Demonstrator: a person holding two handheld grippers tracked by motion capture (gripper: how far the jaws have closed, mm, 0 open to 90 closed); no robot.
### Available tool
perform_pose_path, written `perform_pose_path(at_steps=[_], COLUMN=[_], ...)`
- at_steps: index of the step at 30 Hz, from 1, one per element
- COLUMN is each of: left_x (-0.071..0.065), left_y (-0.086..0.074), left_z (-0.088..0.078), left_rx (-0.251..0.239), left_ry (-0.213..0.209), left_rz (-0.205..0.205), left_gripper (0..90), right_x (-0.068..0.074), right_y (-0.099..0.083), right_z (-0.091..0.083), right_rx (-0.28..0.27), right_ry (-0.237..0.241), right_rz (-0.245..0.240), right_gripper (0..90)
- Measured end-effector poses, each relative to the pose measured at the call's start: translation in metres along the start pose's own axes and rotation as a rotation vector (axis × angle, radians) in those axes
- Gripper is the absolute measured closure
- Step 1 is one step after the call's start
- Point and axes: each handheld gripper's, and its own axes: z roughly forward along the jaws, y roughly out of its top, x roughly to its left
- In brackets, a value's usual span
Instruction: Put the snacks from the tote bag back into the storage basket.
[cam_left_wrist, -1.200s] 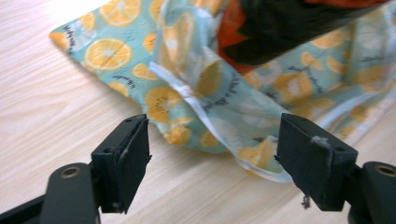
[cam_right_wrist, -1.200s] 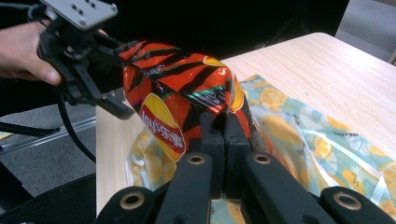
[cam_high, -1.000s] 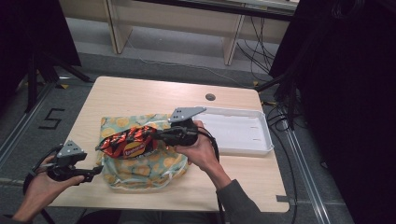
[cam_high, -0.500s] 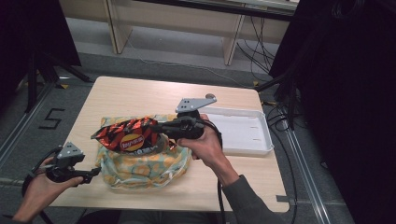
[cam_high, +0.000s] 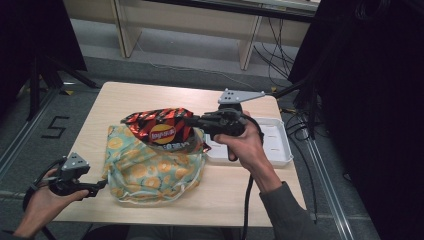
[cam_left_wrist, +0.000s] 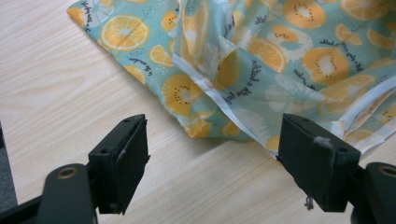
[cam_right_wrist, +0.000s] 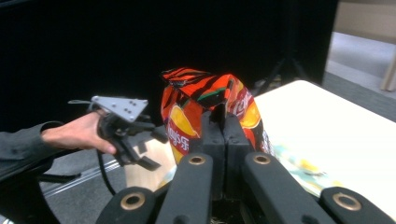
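Observation:
A red and orange chip bag (cam_high: 162, 130) with black stripes hangs in the air above a teal cloth bag (cam_high: 150, 172) printed with orange slices. My right gripper (cam_high: 197, 122) is shut on the chip bag's right edge. In the right gripper view its jaws (cam_right_wrist: 225, 121) pinch the chip bag (cam_right_wrist: 210, 102) tight. My left gripper (cam_high: 100, 186) stands open at the table's front left, just off the cloth bag's corner. In the left gripper view the left gripper (cam_left_wrist: 215, 158) has bare wood between its pads, with the cloth bag (cam_left_wrist: 280, 60) just beyond them.
A white tray (cam_high: 280, 155) lies on the wooden table (cam_high: 125, 100) at the right, under my right hand. Black curtains and stands surround the table. The right gripper view also shows the left gripper (cam_right_wrist: 156, 149) in a hand off the table's edge.
My right gripper has risen with the chip bag, lifting it off the cloth bag and a little to the right. The left gripper has stayed where it was.

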Motion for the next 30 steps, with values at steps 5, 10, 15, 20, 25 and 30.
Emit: perform_pose_path(at_steps=[5, 10, 15, 20, 25, 30], left_x=[0.002, 0.001, 0.002, 0.002, 0.004, 0.003], left_y=[-0.001, -0.001, -0.001, -0.002, -0.002, -0.002], left_z=[0.001, 0.001, 0.002, 0.003, 0.003, 0.003], left_rx=[0.008, 0.004, 0.011, 0.006, 0.014, 0.007], left_ry=[-0.001, 0.008, -0.003, 0.008, -0.004, 0.006], left_rz=[0.000, -0.005, -0.002, -0.006, -0.010, -0.010], left_gripper=[23.7, 23.8, 23.8, 23.8, 23.8, 23.8], right_x=[-0.013, -0.025, -0.043, -0.058, -0.071, -0.077], right_y=[0.003, 0.004, 0.001, -0.006, -0.013, -0.018], right_z=[-0.023, -0.046, -0.066, -0.076, -0.084, -0.092], right_rx=[-0.011, -0.007, -0.015, -0.015, -0.004, -0.001], right_ry=[-0.055, -0.124, -0.165, -0.210, -0.245, -0.244], right_rz=[0.018, 0.041, 0.065, 0.104, 0.108, 0.143], right_gripper=[90.0, 90.0, 90.0, 90.0, 90.0, 90.0])
